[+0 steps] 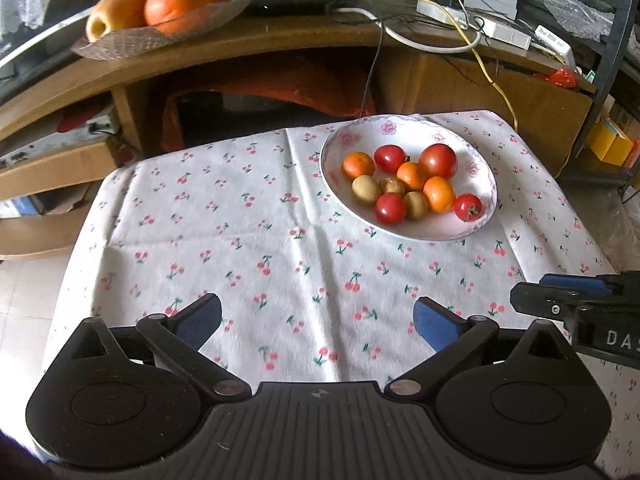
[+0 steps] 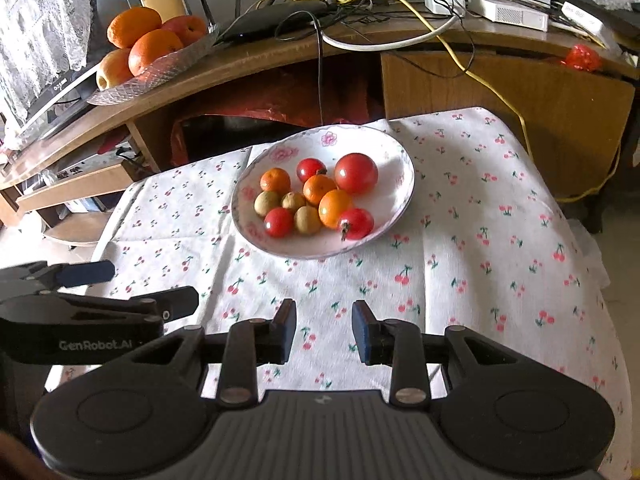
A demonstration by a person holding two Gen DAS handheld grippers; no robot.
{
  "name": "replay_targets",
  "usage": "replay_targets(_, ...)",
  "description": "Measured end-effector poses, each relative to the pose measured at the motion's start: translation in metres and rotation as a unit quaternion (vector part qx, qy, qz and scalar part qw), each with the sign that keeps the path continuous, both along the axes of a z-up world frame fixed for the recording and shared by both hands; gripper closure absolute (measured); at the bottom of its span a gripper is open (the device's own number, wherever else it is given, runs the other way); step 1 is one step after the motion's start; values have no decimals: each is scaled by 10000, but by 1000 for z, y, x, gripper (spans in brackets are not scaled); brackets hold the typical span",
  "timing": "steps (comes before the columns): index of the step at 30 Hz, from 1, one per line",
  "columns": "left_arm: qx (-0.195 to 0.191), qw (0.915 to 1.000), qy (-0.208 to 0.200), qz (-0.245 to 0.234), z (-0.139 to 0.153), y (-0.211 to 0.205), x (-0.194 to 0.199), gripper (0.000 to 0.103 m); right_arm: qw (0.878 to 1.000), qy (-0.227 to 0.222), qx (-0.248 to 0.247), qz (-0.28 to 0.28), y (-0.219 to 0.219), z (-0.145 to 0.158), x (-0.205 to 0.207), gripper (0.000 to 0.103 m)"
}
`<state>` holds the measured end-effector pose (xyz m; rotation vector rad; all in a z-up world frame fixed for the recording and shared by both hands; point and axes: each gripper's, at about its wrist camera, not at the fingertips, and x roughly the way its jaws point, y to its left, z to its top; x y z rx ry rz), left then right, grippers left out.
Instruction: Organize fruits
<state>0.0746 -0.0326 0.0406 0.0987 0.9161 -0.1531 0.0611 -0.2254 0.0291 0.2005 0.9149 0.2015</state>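
Black-framed and blue-padded, the left gripper (image 1: 318,318) is hovering low over the near edge of the cherry-print tablecloth (image 1: 248,240) with its jaws spread wide and nothing between them. The right gripper (image 2: 324,330) is hanging just beside it, its jaws parted by a narrower gap and likewise carrying nothing.

Further out, all the small fruit is sitting together in the flowered white bowl (image 2: 384,148) toward the far right of the cloth: red tomatoes (image 2: 356,173), small oranges (image 2: 335,208) and tan-brown longan-like fruits (image 2: 307,220), touching one another in a loose heap, mixed by kind. None is lying on the cloth. That fits either fruit gathered into the bowl or fruit waiting to be sorted out; the frames are not settling which.

By my judgement, each piece is looking light, round and prone to rolling. The tomatoes are appearing smooth, thin-skinned and easiest to bruise, so a soft pinch across the widest part, clear of the stem, should be suiting them. The oranges are seeming firmer and grippier; the brown fruits are smallest and likeliest to slip.

Beyond the table, bigger oranges and apples are resting in a glass dish (image 2: 160,68) on the wooden desk (image 2: 280,52).
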Motion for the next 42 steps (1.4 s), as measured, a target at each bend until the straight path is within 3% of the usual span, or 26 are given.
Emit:
replay_targets(9, 127, 9994, -333, 8, 7, -1, -38, 0, 9998, -84, 161, 76, 3, 7, -30, 73)
replay_targets(17, -113, 9999, -5, -76, 2, 3, -51, 0, 9995, -111, 238, 148, 9, 9, -55, 72)
replay_targets(28, -313, 9991, 238, 179, -5, 9, -59, 0, 9994, -45, 298, 149, 12, 5, -74, 68)
replay_targets(34, -236, 9989, 179, 369, -6, 14, -59, 0, 9993, -38, 315, 202, 15, 4, -77, 66)
replay_targets(42, -119, 9998, 94, 120, -3, 7, -63, 0, 9993, -15, 297, 244, 17, 2, -77, 66)
